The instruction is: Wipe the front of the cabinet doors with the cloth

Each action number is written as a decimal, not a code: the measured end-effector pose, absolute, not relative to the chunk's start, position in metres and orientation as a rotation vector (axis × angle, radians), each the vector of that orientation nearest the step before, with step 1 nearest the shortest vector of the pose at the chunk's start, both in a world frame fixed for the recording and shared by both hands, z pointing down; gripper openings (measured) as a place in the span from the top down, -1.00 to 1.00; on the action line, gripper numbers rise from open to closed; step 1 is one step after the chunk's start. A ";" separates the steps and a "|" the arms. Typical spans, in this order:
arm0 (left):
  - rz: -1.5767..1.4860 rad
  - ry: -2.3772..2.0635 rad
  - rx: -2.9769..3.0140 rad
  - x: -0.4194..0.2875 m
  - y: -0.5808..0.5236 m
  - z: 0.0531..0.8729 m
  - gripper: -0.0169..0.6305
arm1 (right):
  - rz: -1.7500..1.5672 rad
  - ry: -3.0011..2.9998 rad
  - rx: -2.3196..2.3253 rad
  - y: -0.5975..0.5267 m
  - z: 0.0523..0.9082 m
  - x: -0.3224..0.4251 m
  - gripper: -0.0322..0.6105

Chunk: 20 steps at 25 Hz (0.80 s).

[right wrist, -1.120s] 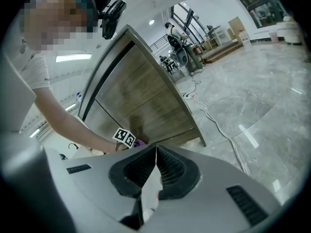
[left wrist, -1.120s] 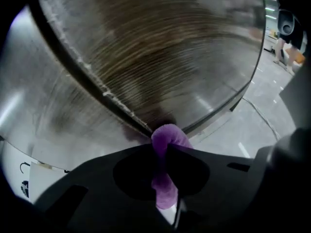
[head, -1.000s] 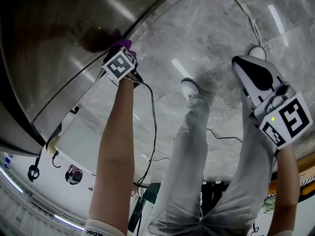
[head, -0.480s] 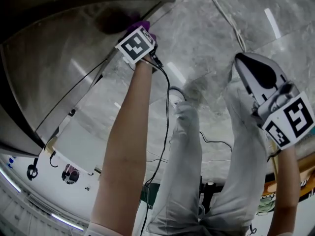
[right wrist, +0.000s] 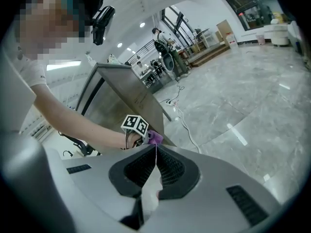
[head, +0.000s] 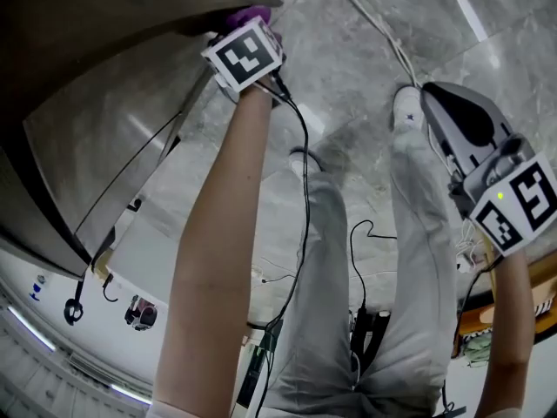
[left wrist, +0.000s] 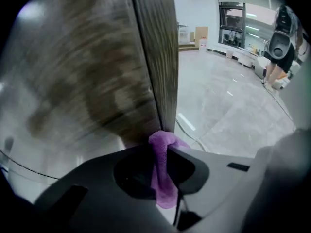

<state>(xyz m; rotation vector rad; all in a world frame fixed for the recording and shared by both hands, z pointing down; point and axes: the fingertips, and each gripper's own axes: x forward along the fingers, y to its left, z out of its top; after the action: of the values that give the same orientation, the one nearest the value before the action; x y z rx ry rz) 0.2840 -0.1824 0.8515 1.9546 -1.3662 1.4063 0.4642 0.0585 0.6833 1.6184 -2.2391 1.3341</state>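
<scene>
The left gripper was held out in the head view, the purple cloth at its tip against the cabinet door. The right gripper hung well off to its side.

In the left gripper view, the jaws were clamped on the cloth, which touched the door's edge just ahead.

In the right gripper view, the jaws met with nothing between them. The cloth lay far ahead.

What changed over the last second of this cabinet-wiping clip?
The left gripper, shut on the purple cloth, slid the cloth across the cabinet door to its outer edge, up and right in the head view. Nothing was grasped or released. The right gripper stayed shut and empty, off to the person's right, away from the door.
</scene>
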 end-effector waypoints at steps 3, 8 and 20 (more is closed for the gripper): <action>1.414 -1.376 1.953 0.279 -0.178 0.826 0.81 | 1.354 -2.237 1.617 0.071 0.667 0.457 0.81; 1.257 -1.319 2.000 0.290 -0.173 0.774 0.81 | 1.303 -2.292 1.550 0.073 0.628 0.438 0.81; 0.945 -1.290 2.149 0.296 -0.174 0.584 0.81 | 1.120 -2.349 1.630 0.060 0.483 0.429 0.81</action>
<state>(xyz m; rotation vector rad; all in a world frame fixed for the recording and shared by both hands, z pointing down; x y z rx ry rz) 0.2963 -0.1745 0.5843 2.1486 -1.2899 0.9448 0.4288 0.0601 0.4831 1.6295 -2.3491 1.1204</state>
